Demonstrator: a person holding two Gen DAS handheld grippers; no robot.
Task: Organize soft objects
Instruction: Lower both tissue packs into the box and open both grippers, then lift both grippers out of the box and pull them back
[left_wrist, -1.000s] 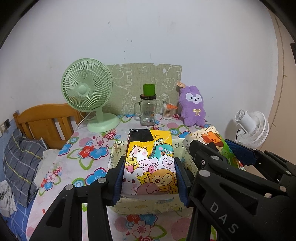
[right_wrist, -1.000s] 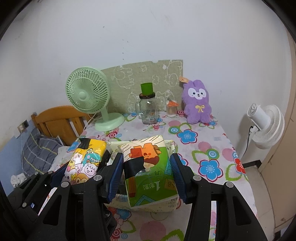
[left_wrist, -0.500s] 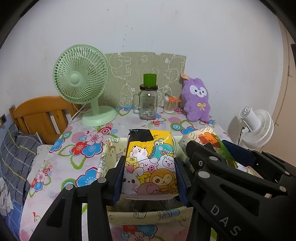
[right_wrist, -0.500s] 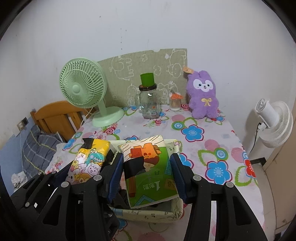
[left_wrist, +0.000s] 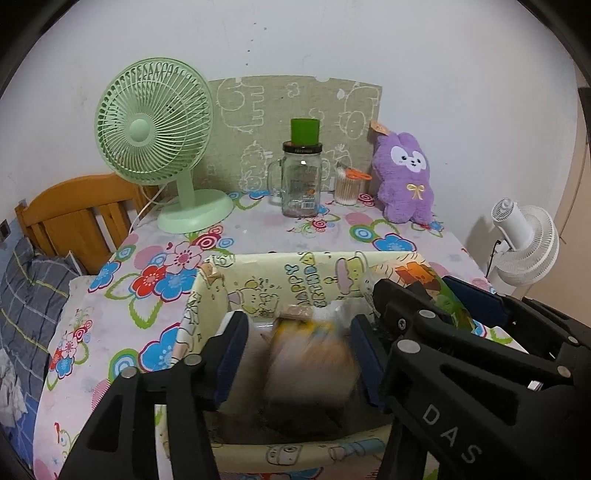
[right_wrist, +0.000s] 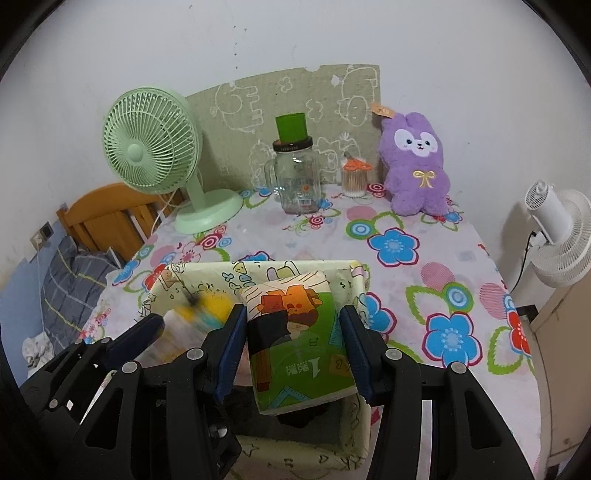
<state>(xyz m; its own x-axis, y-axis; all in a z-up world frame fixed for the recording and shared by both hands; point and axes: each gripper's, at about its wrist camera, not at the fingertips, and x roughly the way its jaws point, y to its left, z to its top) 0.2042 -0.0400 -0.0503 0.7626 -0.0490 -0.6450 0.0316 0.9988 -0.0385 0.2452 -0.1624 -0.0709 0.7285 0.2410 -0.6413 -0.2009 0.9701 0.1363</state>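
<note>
While my left claw (left_wrist: 295, 354) is opening and the yellow cartoon tissue pack (left_wrist: 310, 354), blurred between its spread pads, drops loose into the fabric storage box (left_wrist: 295, 264), I judge it best to let it fall clear before pulling away. My right claw (right_wrist: 291, 347) stays clamped on the green tissue pack (right_wrist: 299, 339) just inside the box's right half; I should lower it beside the first, then release. I count two packs, one box, two fans, one jar, one plush rabbit (right_wrist: 417, 166) on the surface (right_wrist: 406, 236).
</note>
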